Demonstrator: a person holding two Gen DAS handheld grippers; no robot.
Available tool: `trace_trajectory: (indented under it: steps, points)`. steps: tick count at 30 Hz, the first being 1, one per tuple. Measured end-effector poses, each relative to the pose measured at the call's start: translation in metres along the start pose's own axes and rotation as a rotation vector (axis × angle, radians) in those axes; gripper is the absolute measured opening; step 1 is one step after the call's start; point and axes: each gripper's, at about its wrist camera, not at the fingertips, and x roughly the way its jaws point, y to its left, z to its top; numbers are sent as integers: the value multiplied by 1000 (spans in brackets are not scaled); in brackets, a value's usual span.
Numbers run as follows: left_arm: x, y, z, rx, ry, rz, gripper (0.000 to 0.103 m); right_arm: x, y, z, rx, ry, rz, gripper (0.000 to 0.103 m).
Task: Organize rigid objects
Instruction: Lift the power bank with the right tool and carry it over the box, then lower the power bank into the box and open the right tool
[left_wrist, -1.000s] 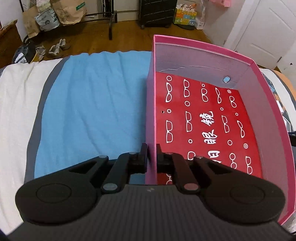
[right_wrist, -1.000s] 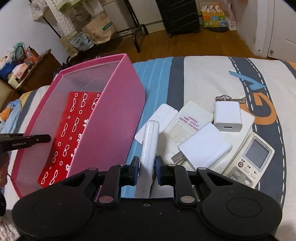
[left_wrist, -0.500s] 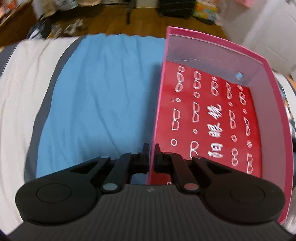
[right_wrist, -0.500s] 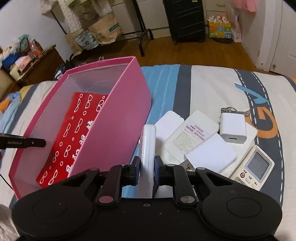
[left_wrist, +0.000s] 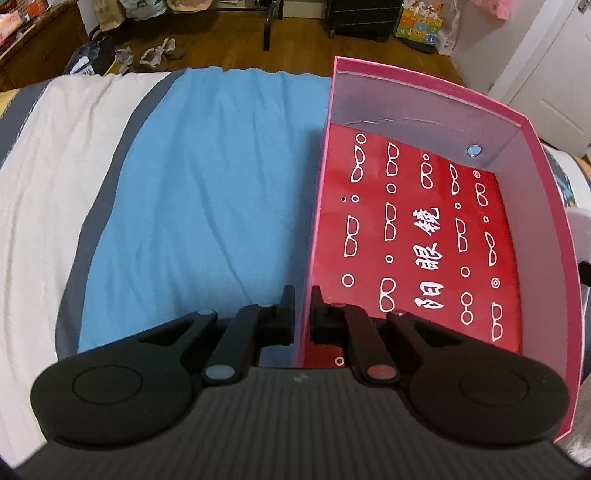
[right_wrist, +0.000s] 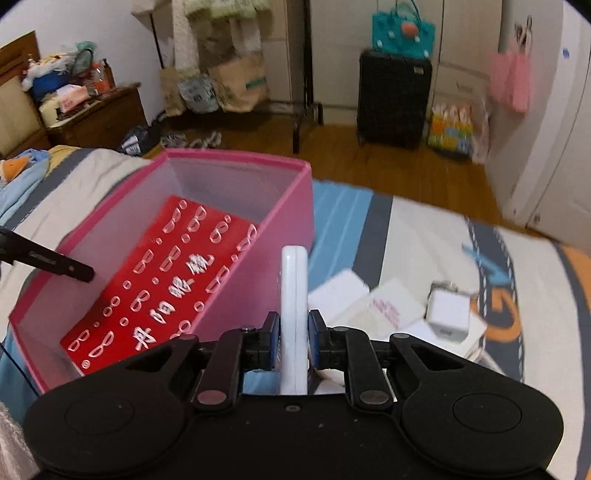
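Jaws of the left gripper (left_wrist: 303, 302) pinch the near side wall of a pink cardboard box (left_wrist: 550, 236) with a red printed floor. Jaws of the right gripper (right_wrist: 294, 334) clamp a slim white rectangular device (right_wrist: 294, 295) on edge, just right of the box. Beyond, to the right, a white cube charger (right_wrist: 448, 314) and papers (right_wrist: 384, 308) lie on the bedspread (right_wrist: 424, 236).
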Motion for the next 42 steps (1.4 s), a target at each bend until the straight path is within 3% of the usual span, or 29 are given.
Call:
trace_trajectory:
  steps: [5,11,15,18,20,21,24,27,34,42]
  points:
    - [2,-1,-2,7,6,1,3,-28,9,14,-35,-88,-34,19]
    - [0,-1,-2,11,6,0,3,-64,26,46,-74,-168,65,20]
    - [3,-1,-3,25,15,3,3,-50,45,66,-67,-100,286,20]
    - [3,-1,-4,31,19,-6,3,-16,62,71,-61,9,357,19]
    - [2,-2,-4,42,21,-8,3,6,76,69,-98,58,312,19]
    - [2,-1,-5,44,23,-11,3,17,87,66,-153,67,249,19]
    - [1,0,-6,51,23,-21,3,38,114,55,-347,42,67,19]
    - [1,4,-6,40,23,-38,4,54,134,46,-507,9,-50,19]
    - [3,11,-5,7,27,-81,6,67,139,40,-449,120,109,19]
    - [5,13,-4,3,30,-87,6,66,164,23,-495,134,203,19]
